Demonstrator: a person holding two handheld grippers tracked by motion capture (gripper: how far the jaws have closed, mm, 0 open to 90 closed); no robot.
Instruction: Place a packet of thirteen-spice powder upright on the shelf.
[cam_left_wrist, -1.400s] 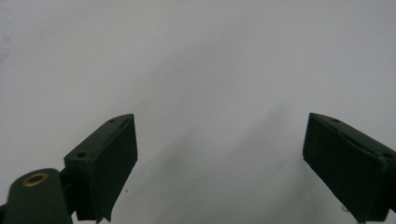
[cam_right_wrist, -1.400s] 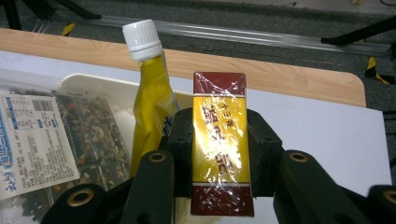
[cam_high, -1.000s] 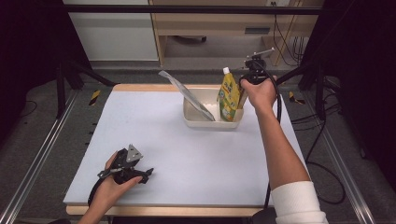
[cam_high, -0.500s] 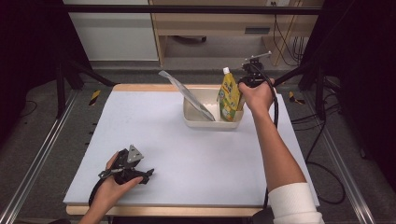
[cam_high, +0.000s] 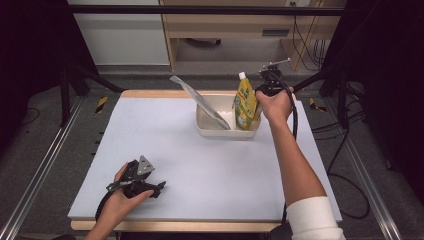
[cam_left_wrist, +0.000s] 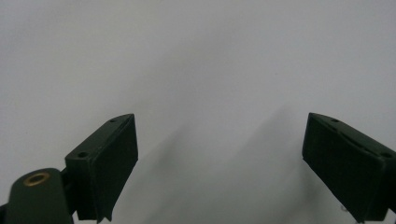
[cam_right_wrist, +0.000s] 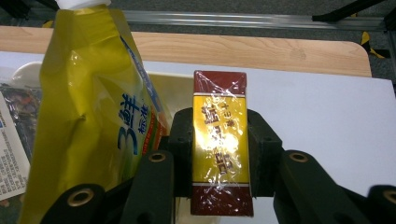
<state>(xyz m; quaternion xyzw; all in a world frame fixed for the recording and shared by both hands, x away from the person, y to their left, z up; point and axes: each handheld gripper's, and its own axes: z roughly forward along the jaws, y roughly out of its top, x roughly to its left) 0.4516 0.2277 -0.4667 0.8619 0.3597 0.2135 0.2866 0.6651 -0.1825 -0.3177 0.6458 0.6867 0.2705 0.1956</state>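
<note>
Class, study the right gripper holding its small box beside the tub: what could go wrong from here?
1. The right gripper clamps the red-and-gold box right beside the tall yellow pouch; a sideways move may tip the pouch.
2. The box's wrap looks glossy, so it might slip between the jaws.
3. The tub already holds the pouch and a leaning packet; space for the box looks tight.
</note>
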